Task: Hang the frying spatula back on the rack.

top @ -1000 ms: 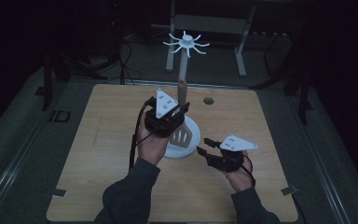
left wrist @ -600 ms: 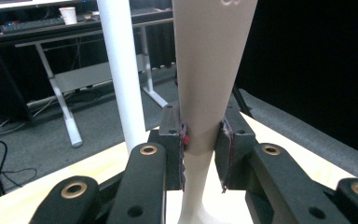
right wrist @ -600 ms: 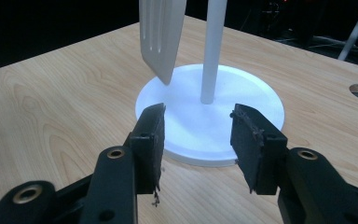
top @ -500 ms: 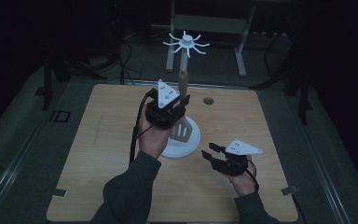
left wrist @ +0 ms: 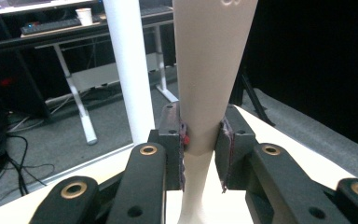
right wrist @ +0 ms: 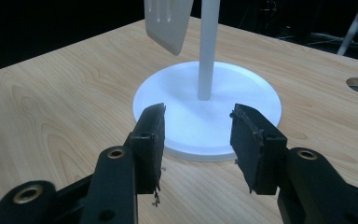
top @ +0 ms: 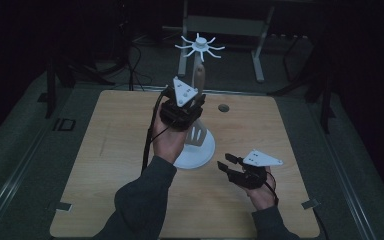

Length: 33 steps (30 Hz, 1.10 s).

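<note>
Item: spatula, pinched in our left gripper, now lifted higher beside the stand. Our right gripper waits spread before its base; hanging on a hook likely comes next.

A stand is sitting mid-table; a spatula is hanging beside its pole, above the base, a hole behind right.

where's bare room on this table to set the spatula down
Wide bare wood lies left of the stand's white base, out to the table edge. The far right corner past the hole is free too. Crowded: around the base and the right tongs.
</note>
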Tool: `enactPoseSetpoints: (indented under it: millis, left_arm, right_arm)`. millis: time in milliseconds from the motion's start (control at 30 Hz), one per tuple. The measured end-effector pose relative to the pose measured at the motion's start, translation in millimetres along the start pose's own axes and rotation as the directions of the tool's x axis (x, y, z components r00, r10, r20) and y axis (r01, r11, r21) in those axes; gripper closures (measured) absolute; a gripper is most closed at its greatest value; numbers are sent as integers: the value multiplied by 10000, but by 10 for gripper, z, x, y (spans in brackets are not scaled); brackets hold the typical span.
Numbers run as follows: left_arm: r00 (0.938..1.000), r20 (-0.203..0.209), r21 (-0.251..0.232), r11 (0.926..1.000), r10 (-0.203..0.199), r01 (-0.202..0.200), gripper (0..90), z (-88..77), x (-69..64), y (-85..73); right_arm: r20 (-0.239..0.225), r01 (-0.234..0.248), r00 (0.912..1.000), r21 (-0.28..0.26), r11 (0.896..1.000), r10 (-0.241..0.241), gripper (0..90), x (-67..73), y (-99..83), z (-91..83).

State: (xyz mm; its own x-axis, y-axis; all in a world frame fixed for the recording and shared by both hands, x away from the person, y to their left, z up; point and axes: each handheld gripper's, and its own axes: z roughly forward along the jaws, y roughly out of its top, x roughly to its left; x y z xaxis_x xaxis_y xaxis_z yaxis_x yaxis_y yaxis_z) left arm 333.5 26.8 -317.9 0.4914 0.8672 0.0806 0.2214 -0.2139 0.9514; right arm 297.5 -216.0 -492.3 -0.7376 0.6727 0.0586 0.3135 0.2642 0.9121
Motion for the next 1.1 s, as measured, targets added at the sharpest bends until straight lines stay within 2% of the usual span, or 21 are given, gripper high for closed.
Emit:
enactPoseSetpoints:
  millis: [167, 467, 833, 1100]
  left_arm:
    - [9994, -355, 126, 9999, -31, 35, 746, 54, -31, 29]
    - [9973, -727, 350, 9993, -114, 139, 746, 126, -20, 74]
    - [9961, -868, 587, 9980, -171, 223, 745, 199, 3, 100]
    - [9961, -856, 543, 9981, -230, 278, 745, 217, 18, 133]
  right_arm:
    - [1, -20, 10000, -8, 10000, 20, 545, -2, -4, -6]
    - [23, -59, 10000, -111, 9999, 59, 546, -10, 0, -25]
    - [9, -7, 10000, -121, 9999, 7, 546, -7, 1, -23]
    - [-18, -2, 10000, -101, 9999, 2, 547, -6, -6, -19]
